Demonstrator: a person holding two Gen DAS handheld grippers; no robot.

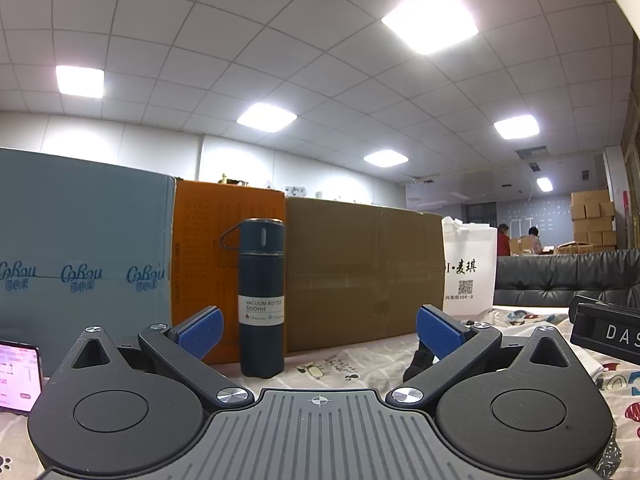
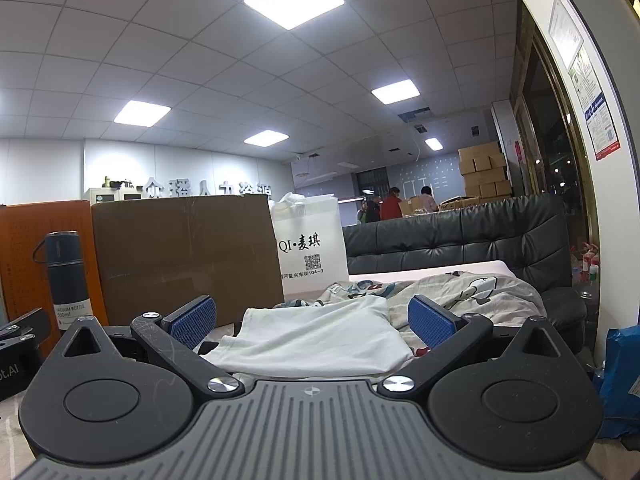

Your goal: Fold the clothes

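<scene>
A white folded garment (image 2: pixel 320 336) lies on the patterned sheet (image 2: pixel 472 296) right in front of my right gripper (image 2: pixel 312 320), which is open and empty, its blue pads either side of the cloth's near edge. My left gripper (image 1: pixel 320 332) is open and empty, resting low over the printed sheet (image 1: pixel 340 364), facing a dark blue vacuum bottle (image 1: pixel 262 300). The right gripper's body (image 1: pixel 608 332) shows at the right edge of the left wrist view. The garment is not visible in the left wrist view.
Behind the bottle stand a grey-blue carton (image 1: pixel 80 256), an orange box (image 1: pixel 208 264) and a brown cardboard box (image 1: pixel 360 272). A white paper bag (image 2: pixel 310 248) stands beside it. A black sofa (image 2: pixel 460 236) is behind. A phone (image 1: pixel 16 376) lies at left.
</scene>
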